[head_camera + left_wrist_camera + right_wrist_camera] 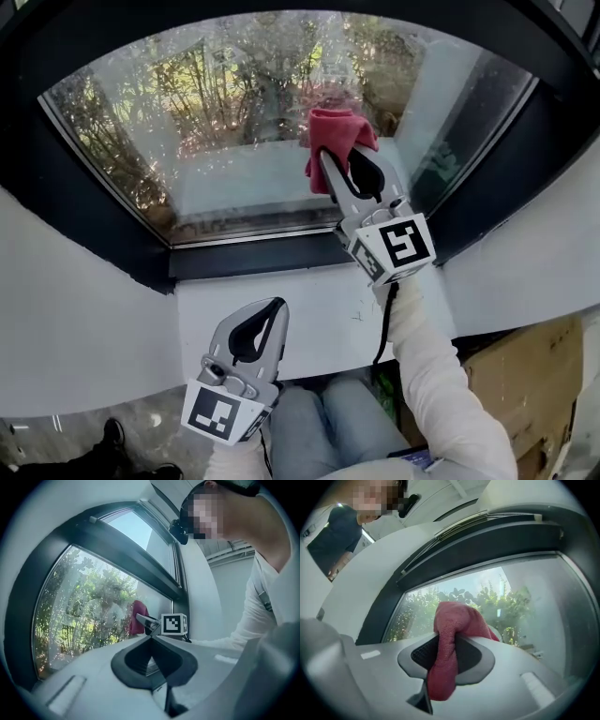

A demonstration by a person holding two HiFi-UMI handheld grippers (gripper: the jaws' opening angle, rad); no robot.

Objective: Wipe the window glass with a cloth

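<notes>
The window glass [244, 131] is speckled with droplets, with shrubs showing behind it. A red cloth [339, 133] is bunched against the pane right of centre, and my right gripper [330, 161] is shut on it. In the right gripper view the cloth [452, 639] hangs down between the jaws and covers the tips. My left gripper [274, 309] rests low over the white sill [319, 314], well back from the glass, jaws shut with nothing in them. The left gripper view shows the cloth [137, 617] and the right gripper's marker cube [173, 623] against the pane.
A dark window frame [253, 253] surrounds the glass, with white wall [75, 319] to either side. A cardboard box [525, 375] stands at lower right beside my knees. A black cable [384, 328] hangs from the right gripper across the sill.
</notes>
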